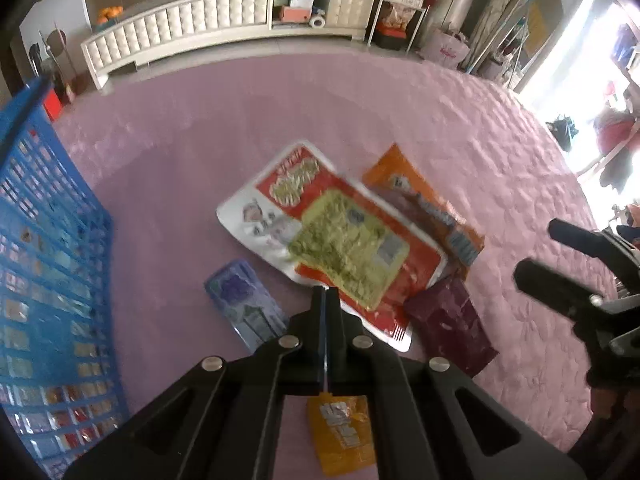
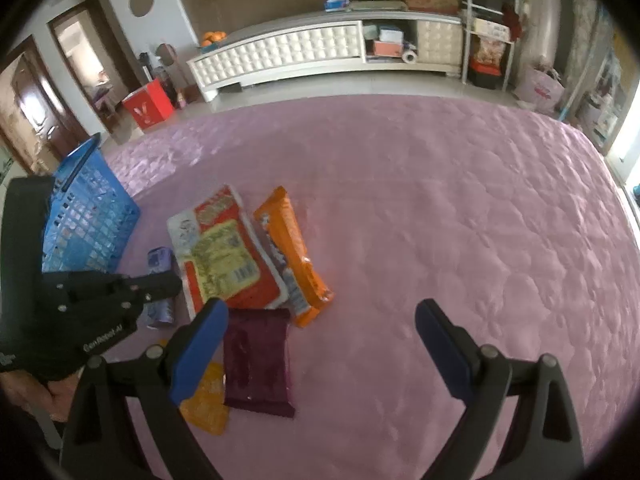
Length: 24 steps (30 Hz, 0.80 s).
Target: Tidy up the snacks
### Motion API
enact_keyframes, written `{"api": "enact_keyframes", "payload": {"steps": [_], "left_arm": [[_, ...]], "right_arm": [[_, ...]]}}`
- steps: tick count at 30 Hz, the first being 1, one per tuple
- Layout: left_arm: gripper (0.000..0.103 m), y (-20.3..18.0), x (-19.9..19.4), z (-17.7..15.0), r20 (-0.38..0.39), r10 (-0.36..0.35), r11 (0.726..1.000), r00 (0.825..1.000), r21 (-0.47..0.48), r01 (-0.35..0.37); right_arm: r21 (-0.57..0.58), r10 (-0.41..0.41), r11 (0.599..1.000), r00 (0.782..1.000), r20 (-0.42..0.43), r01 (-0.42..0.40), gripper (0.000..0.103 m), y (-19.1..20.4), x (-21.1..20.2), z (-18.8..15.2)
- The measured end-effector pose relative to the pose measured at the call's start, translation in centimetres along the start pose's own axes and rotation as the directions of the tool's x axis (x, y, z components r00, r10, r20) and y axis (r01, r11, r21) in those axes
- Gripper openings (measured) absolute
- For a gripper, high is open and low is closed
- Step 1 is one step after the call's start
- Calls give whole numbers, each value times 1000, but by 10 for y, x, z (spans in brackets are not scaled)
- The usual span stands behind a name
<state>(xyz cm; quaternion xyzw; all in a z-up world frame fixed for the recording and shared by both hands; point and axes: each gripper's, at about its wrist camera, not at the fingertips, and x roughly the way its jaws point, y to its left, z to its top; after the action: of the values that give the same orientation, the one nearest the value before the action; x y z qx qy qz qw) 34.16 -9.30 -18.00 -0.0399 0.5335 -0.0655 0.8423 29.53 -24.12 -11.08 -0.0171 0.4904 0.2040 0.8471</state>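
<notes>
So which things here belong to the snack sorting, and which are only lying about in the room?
For the job:
blue basket
big red and white packet
orange packet
dark purple packet
yellow packet
small blue packet

Just lying about:
white cabinet
red box
oranges

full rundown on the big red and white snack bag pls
The red and white snack bag is a flat, glossy plastic pouch with a clear window showing pale green-yellow contents. It lies flat on the pink quilt, overlapping the orange packet. The shut left gripper sits at its near edge; whether it pinches that edge is unclear.
</notes>
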Motion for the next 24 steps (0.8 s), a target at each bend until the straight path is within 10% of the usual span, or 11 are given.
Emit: {"api": "enact_keyframes", "payload": {"steps": [6,11,24], "left_arm": [[0,9,-19,-4,34,51,999,998,6,-51],[41,13,-35,-14,38,75,997,996,4,-75],[66,13,-23,-30,-27,135,991,991,18,-134]], "right_arm": [[-164,25,986,1000,-10,-26,97,29,6,18],[-276,97,954,992,-85,-117,97,53,23,26],[-401,77,899,966,-246,-174,96,83,81,37]]}}
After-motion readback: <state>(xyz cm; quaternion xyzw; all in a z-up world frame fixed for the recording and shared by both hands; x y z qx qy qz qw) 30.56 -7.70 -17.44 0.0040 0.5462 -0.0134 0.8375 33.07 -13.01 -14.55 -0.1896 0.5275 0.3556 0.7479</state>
